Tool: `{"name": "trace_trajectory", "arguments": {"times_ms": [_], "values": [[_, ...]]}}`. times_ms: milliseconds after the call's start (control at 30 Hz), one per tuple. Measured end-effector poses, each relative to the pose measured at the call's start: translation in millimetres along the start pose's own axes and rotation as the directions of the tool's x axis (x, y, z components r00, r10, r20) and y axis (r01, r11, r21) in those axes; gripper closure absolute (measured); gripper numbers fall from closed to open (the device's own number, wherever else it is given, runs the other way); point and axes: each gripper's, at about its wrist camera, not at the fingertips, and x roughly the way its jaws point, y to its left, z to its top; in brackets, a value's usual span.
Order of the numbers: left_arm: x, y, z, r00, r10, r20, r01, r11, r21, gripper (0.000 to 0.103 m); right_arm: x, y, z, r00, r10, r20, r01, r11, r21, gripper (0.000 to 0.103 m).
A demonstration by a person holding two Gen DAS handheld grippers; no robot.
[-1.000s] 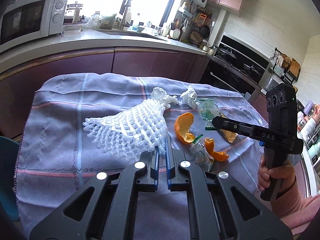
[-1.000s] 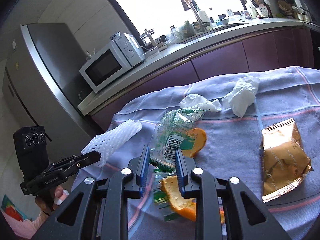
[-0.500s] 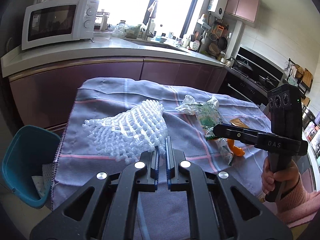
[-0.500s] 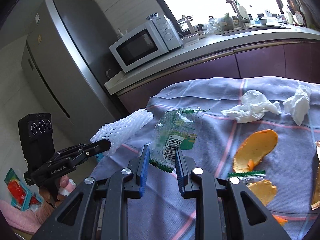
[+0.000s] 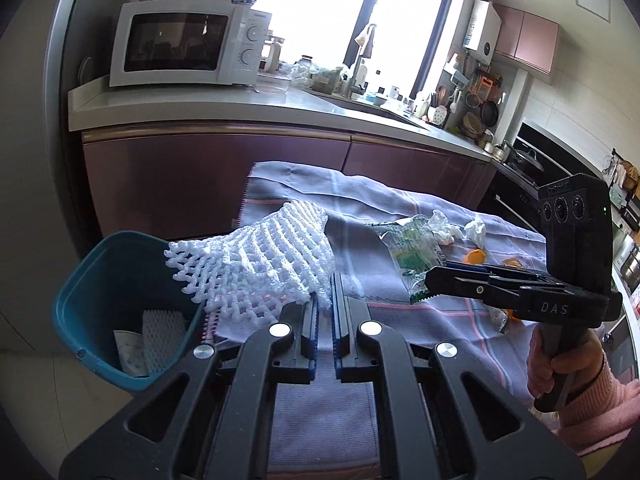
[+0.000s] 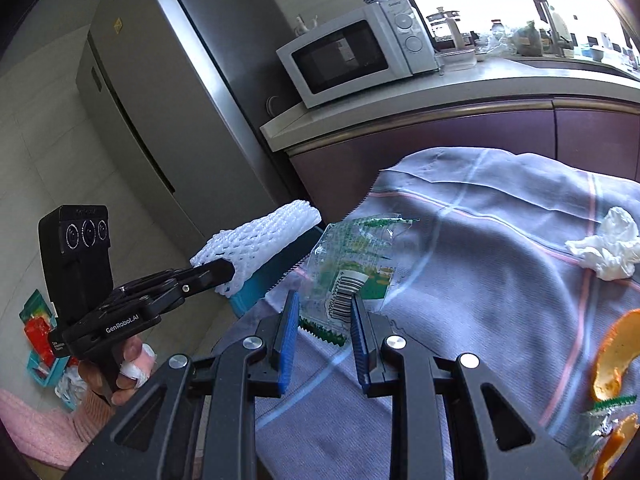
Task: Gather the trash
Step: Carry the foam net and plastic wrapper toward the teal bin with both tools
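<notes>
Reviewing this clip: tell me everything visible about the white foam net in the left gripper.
The white foam net is a soft sleeve of open diamond mesh, the kind wrapped round fruit, flattened and flared like a fan. The left gripper is shut on one end of it; the rest sticks out, its frayed free edge reaching over the rim of the teal bin beside the cloth-covered table. A similar white net already lies inside the bin.

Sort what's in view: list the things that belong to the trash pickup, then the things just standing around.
Job:
white foam fruit net, in the left gripper
clear green-printed plastic wrapper, in the right gripper
teal plastic bin
crumpled white tissue
orange peel

Bystanders:
white microwave
grey fridge
</notes>
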Motion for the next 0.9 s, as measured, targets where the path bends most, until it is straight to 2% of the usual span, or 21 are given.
{"name": "trace_trajectory", "arguments": {"times_ms": [400,900], "values": [[-25.8,61.1,3.7,0.992,0.121,0.027,-0.120,0.991,-0.061,0.097,50.6,31.0,20.5,0.994,0.075,-0.077,-0.080,0.995,-0.067,0.080],[-20.0,109.1,-2.8,0.980,0.197,-0.005,-0.196,0.971,-0.134,0.097,122.3,53.9,44.9,0.975,0.109,-0.192,-0.131,0.986,-0.103,0.080]]}}
